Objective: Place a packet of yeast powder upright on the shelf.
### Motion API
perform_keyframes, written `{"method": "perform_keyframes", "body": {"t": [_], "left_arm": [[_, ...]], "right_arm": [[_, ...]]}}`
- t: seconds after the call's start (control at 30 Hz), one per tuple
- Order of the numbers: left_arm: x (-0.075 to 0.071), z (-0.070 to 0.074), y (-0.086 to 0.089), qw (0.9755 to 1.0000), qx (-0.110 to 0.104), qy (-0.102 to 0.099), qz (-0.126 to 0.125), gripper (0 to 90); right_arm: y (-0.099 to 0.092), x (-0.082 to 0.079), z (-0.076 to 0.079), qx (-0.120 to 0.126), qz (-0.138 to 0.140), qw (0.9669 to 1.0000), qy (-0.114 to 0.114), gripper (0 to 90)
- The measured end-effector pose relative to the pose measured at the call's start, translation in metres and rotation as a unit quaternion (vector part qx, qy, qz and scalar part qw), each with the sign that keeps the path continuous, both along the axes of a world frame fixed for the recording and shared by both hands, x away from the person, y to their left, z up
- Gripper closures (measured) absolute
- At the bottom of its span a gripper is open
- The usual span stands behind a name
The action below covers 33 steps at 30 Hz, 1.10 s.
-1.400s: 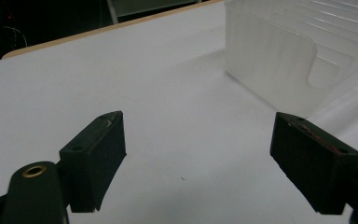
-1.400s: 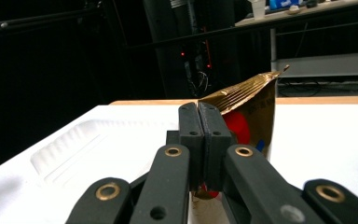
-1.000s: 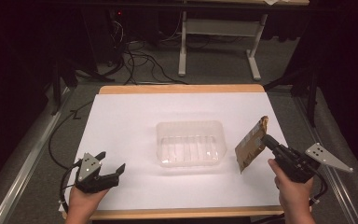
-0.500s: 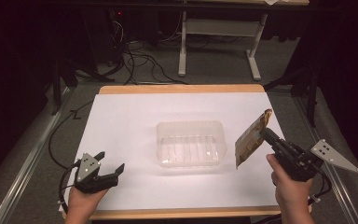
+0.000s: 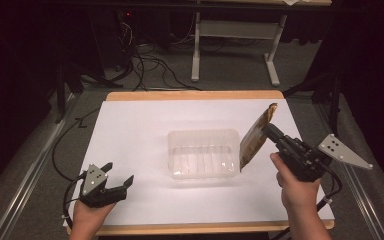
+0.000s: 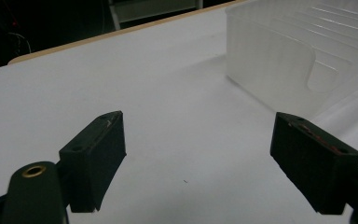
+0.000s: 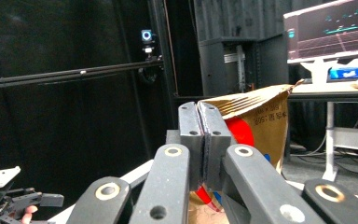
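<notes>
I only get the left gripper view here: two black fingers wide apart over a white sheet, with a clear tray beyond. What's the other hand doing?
Observer: The right gripper holds a brown snack packet, lifted off the table beside the clear tray.
Operator: Is it really pinched?
Observer: Yes. In the right gripper view its fingers are shut flat on the packet's edge.
Operator: Anything in the tray?
Observer: From the high view it looks empty.
</notes>
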<state>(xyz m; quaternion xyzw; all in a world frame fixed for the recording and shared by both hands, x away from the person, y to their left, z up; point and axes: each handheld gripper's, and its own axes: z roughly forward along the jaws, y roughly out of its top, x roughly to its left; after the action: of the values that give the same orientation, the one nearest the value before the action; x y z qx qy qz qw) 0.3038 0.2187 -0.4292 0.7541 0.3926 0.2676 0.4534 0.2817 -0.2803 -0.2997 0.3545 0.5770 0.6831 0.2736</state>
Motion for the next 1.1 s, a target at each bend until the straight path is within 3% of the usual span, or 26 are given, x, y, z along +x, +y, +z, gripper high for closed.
{"method": "perform_keyframes", "body": {"t": [0.47, 1.1], "left_arm": [[0.0, 0.0, -0.001, 1.0, 0.003, -0.001, -0.004, 18.6], [-0.001, 0.0, 0.0, 1.0, 0.003, -0.003, -0.004, 18.6]], "right_arm": [[0.046, 0.026, -0.012, -0.01, 0.034, 0.9992, 0.02, 90.0], [0.09, 0.051, -0.025, -0.02, 0.065, 0.997, 0.038, 90.0]]}}
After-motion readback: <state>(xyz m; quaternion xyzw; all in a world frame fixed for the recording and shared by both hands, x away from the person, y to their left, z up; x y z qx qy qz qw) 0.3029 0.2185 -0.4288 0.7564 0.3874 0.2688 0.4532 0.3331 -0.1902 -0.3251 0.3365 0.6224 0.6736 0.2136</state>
